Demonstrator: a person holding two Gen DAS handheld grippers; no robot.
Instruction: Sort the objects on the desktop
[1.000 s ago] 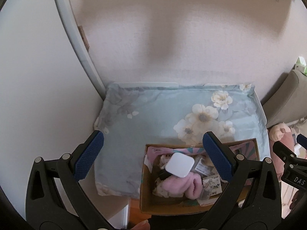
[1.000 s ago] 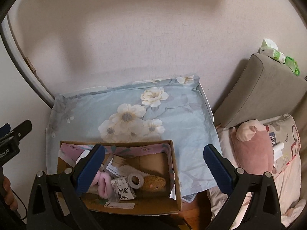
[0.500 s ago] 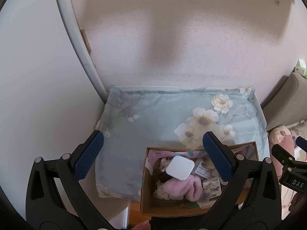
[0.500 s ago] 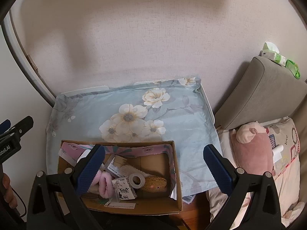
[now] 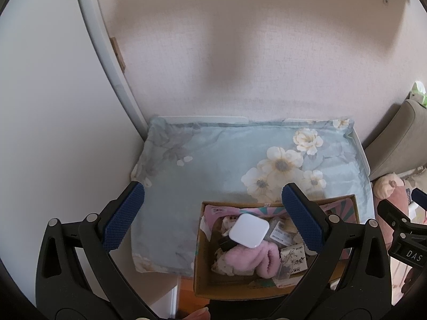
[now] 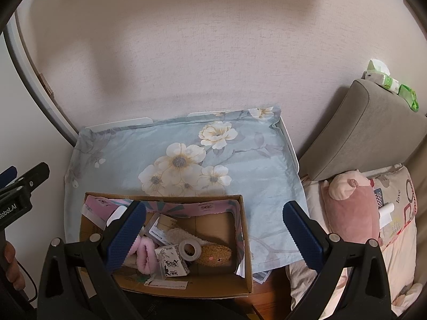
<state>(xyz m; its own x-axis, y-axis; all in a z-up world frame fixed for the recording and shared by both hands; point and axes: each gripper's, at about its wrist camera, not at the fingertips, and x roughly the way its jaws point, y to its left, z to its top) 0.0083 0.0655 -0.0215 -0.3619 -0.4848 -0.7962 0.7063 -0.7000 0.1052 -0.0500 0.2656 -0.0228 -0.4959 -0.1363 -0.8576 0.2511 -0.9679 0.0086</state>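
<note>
A brown cardboard box (image 5: 347, 280) (image 6: 245, 242) stands at the front edge of a small table under a pale blue floral cloth (image 5: 213, 160) (image 6: 253, 165). Inside lie a white square device (image 5: 249, 230), a pink fluffy item (image 5: 248, 260) (image 6: 145, 256), a roll of tape (image 6: 190, 250), a brown plush (image 6: 215, 256) and printed paper packets (image 6: 173, 264). My left gripper (image 5: 212, 216) hangs open above the box's left side. High over the box, my right gripper (image 6: 213, 230) is open too. Neither holds anything.
A wall rises right behind the table. A grey cushion (image 6: 365, 128) with green packets (image 6: 392, 84) on top and a pink plush toy (image 6: 352, 208) lie to the right. A white curved frame (image 5: 106, 61) stands at the left. Wooden floor (image 5: 186, 293) shows below the box.
Both grippers have drawn back and up a little, so the table and box look smaller and lower. The jaws stayed open and the box contents did not move.
</note>
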